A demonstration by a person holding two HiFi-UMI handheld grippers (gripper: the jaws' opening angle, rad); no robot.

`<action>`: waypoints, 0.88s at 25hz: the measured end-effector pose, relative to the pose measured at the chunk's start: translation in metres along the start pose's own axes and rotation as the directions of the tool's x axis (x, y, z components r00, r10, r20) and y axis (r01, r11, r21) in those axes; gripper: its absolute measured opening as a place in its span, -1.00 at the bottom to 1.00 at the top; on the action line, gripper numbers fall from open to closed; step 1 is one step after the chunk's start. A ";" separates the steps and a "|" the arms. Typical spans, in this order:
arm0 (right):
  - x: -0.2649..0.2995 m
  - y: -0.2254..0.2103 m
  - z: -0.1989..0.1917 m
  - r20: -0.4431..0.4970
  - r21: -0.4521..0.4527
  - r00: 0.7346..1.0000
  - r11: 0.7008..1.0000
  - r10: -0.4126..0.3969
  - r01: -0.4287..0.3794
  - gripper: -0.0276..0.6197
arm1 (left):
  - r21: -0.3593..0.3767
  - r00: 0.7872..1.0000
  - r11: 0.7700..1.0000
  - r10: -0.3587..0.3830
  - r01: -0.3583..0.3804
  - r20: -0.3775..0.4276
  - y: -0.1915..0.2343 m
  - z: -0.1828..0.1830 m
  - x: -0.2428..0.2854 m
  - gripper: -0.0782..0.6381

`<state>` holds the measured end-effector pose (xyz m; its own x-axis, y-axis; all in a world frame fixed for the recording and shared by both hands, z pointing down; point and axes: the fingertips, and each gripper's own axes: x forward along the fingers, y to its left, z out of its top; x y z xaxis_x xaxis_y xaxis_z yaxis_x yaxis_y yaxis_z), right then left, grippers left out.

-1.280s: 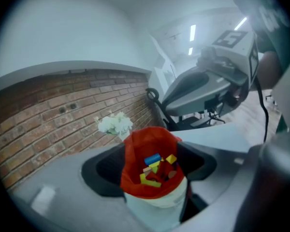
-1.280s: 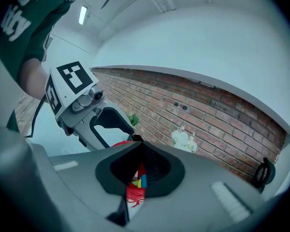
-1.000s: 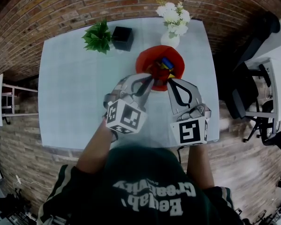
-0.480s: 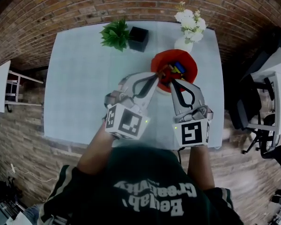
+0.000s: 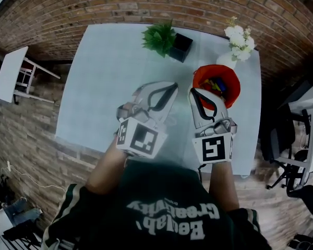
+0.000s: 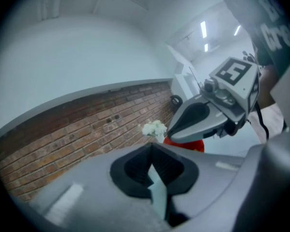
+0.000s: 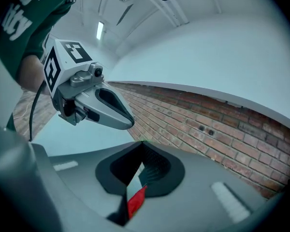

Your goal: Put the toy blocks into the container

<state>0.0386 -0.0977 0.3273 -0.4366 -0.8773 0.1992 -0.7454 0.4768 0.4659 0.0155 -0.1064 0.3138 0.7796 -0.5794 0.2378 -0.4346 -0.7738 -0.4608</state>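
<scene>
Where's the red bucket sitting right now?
In the head view, the red bucket sits on the table's right side, just below the white flowers and just beyond the right gripper.

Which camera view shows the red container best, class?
The head view: it looks down into the red container, showing its open top and coloured blocks inside. The left gripper view catches only a red strip below the white flowers. The right gripper view shows at most a red sliver, too little to identify.

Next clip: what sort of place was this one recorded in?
Probably an office or studio: a brick wall behind a pale table with a potted plant and white flowers, black office chairs beside it.
</scene>
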 end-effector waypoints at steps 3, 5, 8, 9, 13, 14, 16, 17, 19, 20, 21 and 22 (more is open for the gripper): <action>0.008 0.010 0.009 0.012 -0.011 1.000 1.000 0.019 -0.019 -0.90 | -0.004 1.000 1.000 0.021 -0.021 0.002 0.008 -0.002 -0.012 -0.77; 0.011 0.014 0.014 0.018 -0.020 1.000 0.999 0.026 -0.025 -0.90 | -0.003 1.000 1.000 0.028 -0.028 -0.001 0.011 -0.003 -0.017 -0.77; 0.014 0.017 0.019 0.024 -0.028 0.999 0.999 0.026 -0.025 -0.90 | -0.002 0.999 1.000 0.032 -0.032 -0.004 0.014 -0.004 -0.023 -0.77; 0.014 0.018 0.020 0.025 -0.031 0.999 0.999 0.026 -0.026 -0.90 | -0.001 0.999 0.999 0.032 -0.032 -0.003 0.015 -0.004 -0.024 -0.77; 0.015 0.023 0.022 0.018 -0.046 0.999 0.999 0.028 -0.027 -0.90 | -0.001 0.999 0.999 0.035 -0.035 0.001 0.016 -0.004 -0.028 -0.77; 0.015 0.023 0.022 0.016 -0.047 0.999 0.999 0.028 -0.027 -0.90 | -0.001 0.999 0.999 0.035 -0.035 0.001 0.016 -0.004 -0.029 -0.77; 0.014 0.024 0.022 0.011 -0.047 1.000 0.999 0.028 -0.028 -0.90 | -0.002 0.999 0.999 0.033 -0.033 0.000 0.016 -0.003 -0.029 -0.77; 0.014 0.024 0.021 0.009 -0.046 1.000 0.999 0.028 -0.027 -0.90 | -0.003 1.000 1.000 0.031 -0.031 0.000 0.015 -0.003 -0.029 -0.77; 0.013 0.024 0.020 0.007 -0.045 1.000 0.999 0.026 -0.026 -0.90 | -0.004 1.000 1.000 0.029 -0.029 0.000 0.014 -0.003 -0.028 -0.77; 0.012 0.024 0.020 0.009 -0.044 1.000 0.999 0.024 -0.024 -0.90 | -0.005 1.000 1.000 0.028 -0.028 0.001 0.013 -0.003 -0.028 -0.77; 0.012 0.024 0.020 0.012 -0.041 1.000 0.999 0.021 -0.021 -0.90 | -0.006 1.000 1.000 0.026 -0.026 0.002 0.013 -0.003 -0.028 -0.77; 0.012 0.024 0.020 0.014 -0.039 1.000 0.999 0.018 -0.018 -0.90 | -0.006 1.000 1.000 0.025 -0.025 0.003 0.012 -0.003 -0.027 -0.77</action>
<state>0.0059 -0.0955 0.3233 -0.4570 -0.8676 0.1960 -0.7172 0.4898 0.4958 -0.0124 -0.1007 0.3046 0.7699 -0.5978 0.2234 -0.4569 -0.7607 -0.4610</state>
